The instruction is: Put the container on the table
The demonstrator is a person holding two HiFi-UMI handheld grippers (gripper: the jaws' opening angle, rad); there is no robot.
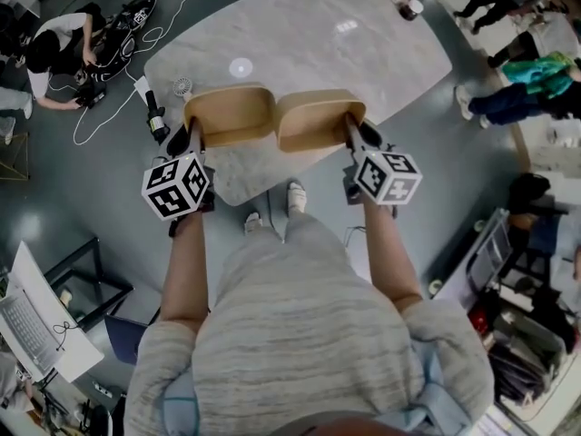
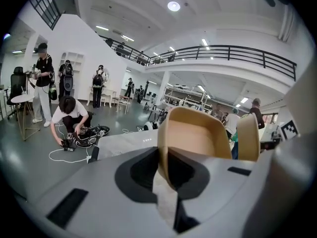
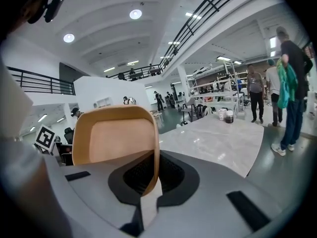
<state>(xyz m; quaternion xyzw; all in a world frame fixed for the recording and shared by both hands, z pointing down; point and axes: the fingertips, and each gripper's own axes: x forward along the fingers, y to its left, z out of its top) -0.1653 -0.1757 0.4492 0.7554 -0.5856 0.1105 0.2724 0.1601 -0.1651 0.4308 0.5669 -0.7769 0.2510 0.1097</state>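
Marble table (image 1: 309,34), left container (image 1: 230,114), right container (image 1: 318,121), both clamped

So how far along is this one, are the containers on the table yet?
Done: both are picked up. The left tongs are shut on the rim of the left container, and the right tongs on the right container. In hand: they hang side by side over the near edge of the marble table. Left: lowering and releasing them; neither looks set down.
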